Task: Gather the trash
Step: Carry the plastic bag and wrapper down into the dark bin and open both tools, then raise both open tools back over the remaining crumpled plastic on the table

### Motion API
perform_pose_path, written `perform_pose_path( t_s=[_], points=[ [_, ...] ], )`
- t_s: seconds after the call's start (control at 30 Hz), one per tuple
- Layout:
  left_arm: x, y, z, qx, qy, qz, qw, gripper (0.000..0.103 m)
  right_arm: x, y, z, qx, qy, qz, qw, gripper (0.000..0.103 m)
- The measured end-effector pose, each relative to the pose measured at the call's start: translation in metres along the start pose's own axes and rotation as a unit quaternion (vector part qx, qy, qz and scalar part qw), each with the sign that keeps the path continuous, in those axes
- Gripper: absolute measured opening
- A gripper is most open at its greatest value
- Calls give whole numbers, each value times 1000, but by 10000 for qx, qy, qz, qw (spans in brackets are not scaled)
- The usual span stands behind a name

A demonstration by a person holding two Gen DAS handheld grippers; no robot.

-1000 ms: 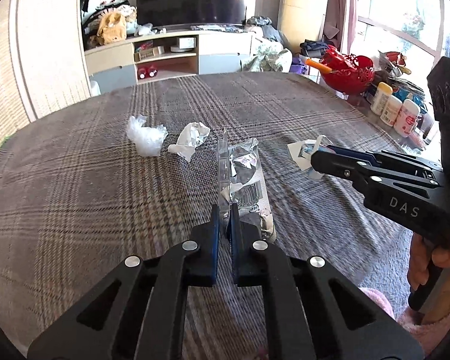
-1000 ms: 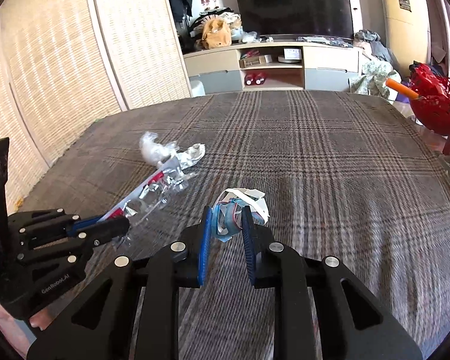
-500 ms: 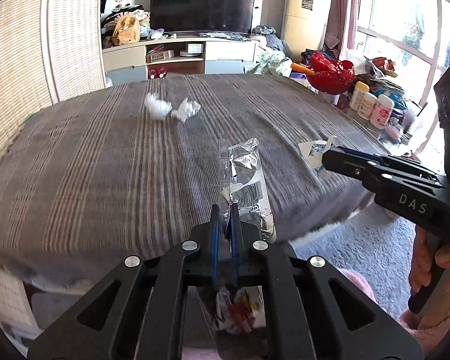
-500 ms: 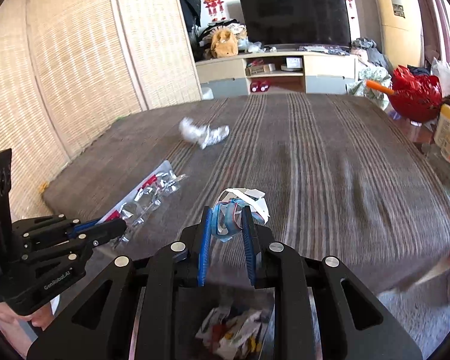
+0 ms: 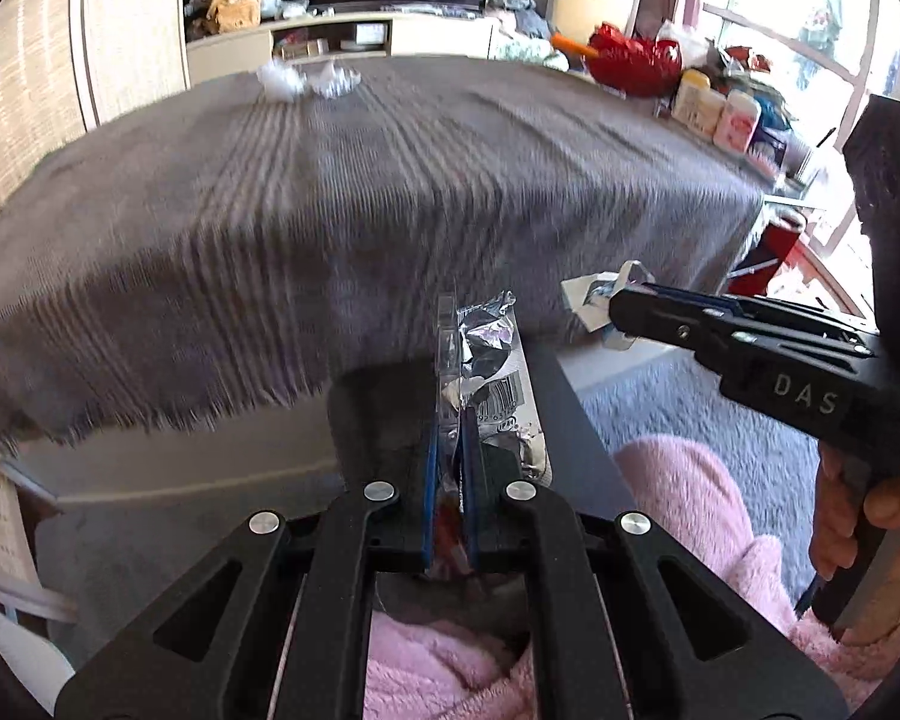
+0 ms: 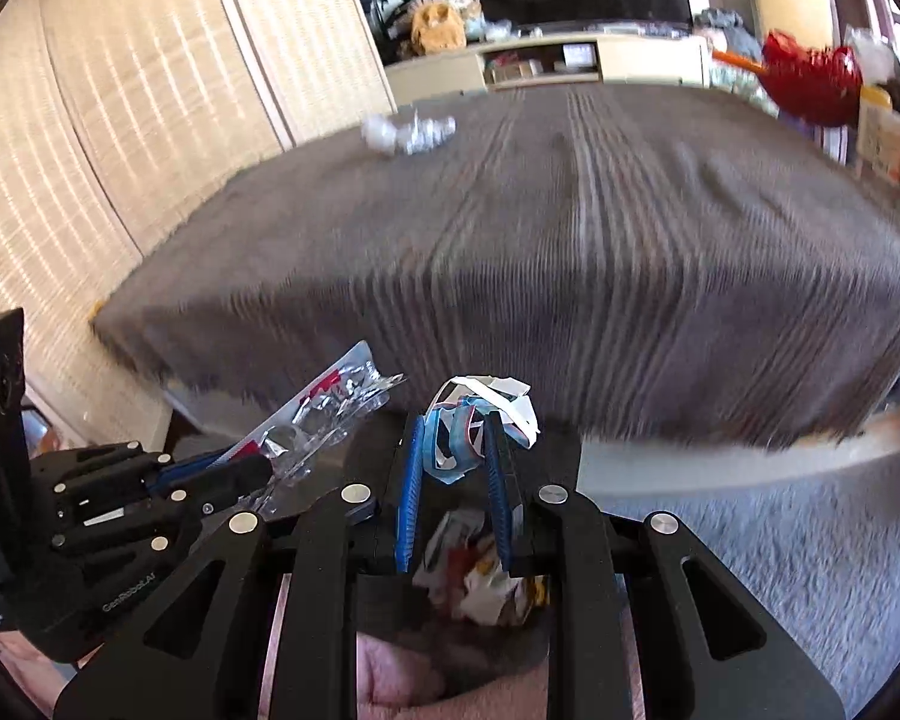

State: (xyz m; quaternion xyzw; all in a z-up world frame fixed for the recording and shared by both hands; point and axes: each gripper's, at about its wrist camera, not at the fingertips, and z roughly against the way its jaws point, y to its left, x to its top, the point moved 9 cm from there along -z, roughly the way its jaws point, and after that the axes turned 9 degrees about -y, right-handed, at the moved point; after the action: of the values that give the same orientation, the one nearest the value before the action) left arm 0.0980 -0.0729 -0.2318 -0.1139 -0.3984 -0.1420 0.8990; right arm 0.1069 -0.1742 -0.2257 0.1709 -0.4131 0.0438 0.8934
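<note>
The left gripper (image 5: 448, 450) pinched a foil wrapper (image 5: 498, 384) at 12 o'clock; the right gripper (image 6: 453, 462) clamped crumpled paper (image 6: 486, 402). Both hung over the black bin (image 6: 558, 456), probably for dropping. 2 scraps (image 5: 306, 81) lay far off on the bed (image 5: 390, 180).

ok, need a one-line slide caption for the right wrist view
Right gripper holds crumpled blue-and-white paper scrap above the bin; left gripper alongside pinches a clear foil wrapper.
</note>
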Motion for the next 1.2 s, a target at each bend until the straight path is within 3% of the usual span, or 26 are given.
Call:
perform_pose_path(
  t_s=[0.2, 0.6, 0.63, 0.67, 0.73, 1.03, 1.1, 1.2],
  points=[
    [-28, 1, -19, -47, 320, 132, 9994, 6, -31, -3, -17, -27, 351, -60, 9994, 22],
    [-48, 11, -50, -151, 755, 377, 9963, 6, -47, -13, -43, -23, 780, -308, 9965, 27],
    [-50, 12, -53, -150, 806, 396, 9959, 10, -48, -15, -44, -32, 795, -355, 9962, 29],
    [-51, 13, -54, -141, 832, 401, 9956, 20, -48, -16, -45, -37, 801, -393, 9960, 32],
    [-51, 14, -56, -104, 844, 406, 9955, 35, -47, -19, -47, -37, 815, -523, 9953, 47],
    [-45, 23, -50, 51, 762, 336, 9965, 58, -45, -27, -49, -142, 827, -625, 9945, 72],
    [-41, 24, -46, 79, 709, 315, 9970, 64, -43, -29, -47, -185, 790, -620, 9948, 82],
    [-34, 29, -41, 179, 613, 295, 9975, 84, -39, -29, -44, -276, 750, -574, 9952, 95]
  ],
)
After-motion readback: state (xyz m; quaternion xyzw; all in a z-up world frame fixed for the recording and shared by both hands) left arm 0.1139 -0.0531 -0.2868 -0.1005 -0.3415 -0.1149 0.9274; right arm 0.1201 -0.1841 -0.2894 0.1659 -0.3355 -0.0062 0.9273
